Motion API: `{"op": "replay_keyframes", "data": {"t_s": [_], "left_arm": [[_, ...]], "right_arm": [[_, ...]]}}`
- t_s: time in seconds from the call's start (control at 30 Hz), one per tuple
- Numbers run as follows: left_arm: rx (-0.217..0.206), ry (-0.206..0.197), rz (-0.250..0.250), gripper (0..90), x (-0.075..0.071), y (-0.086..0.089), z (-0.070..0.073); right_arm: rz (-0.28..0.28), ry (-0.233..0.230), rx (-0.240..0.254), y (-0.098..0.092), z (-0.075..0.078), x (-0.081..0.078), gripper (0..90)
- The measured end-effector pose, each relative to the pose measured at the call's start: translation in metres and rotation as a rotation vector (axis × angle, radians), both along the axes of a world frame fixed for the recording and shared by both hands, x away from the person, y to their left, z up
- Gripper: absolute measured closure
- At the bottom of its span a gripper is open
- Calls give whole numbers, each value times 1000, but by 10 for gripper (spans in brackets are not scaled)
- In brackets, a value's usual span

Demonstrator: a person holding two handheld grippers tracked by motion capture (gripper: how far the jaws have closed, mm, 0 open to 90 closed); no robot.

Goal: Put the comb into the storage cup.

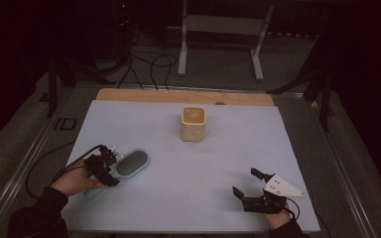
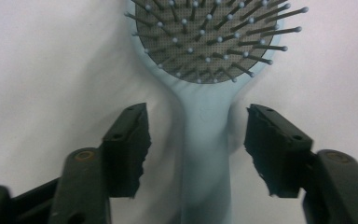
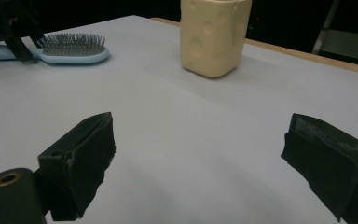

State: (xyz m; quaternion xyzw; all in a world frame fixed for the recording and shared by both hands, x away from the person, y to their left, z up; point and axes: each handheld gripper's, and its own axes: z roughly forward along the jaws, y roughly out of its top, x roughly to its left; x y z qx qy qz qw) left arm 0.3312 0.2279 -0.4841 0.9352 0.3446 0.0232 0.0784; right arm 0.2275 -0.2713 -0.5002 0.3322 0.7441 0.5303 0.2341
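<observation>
A pale blue hairbrush (image 1: 131, 163) lies bristles up at the left of the table, its handle pointing toward the person. My left gripper (image 1: 113, 167) is low over that handle. In the left gripper view the handle (image 2: 205, 154) runs between the two black pads (image 2: 130, 149), with a gap on each side, so the left gripper (image 2: 196, 140) is open around it. My right gripper (image 1: 244, 182) rests near the front right, open with nothing between its fingers (image 3: 200, 140). From the right gripper view the brush (image 3: 72, 49) lies far left.
A cream, cheese-patterned square cup (image 1: 193, 124) stands upright at the middle back of the light mat (image 1: 188, 198); it is also in the right gripper view (image 3: 214, 35). A wooden strip (image 1: 178, 95) edges the table's far side. Cables and a stand lie on the floor beyond.
</observation>
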Motion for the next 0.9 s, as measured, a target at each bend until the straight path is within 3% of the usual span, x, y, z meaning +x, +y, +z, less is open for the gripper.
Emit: {"op": "replay_keyframes", "data": {"t_s": [0.4,0.67,0.9], "left_arm": [[8,35,-8,631,4,-4,-2],[41,31,-8,683,3,-9,-3],[14,26,9,701,3,-5,-3]], "right_arm": [[-1,0,-4,0,0,0,84],[1,2,-5,1,0,0,84],[1,3,-4,1,0,0,84]]}}
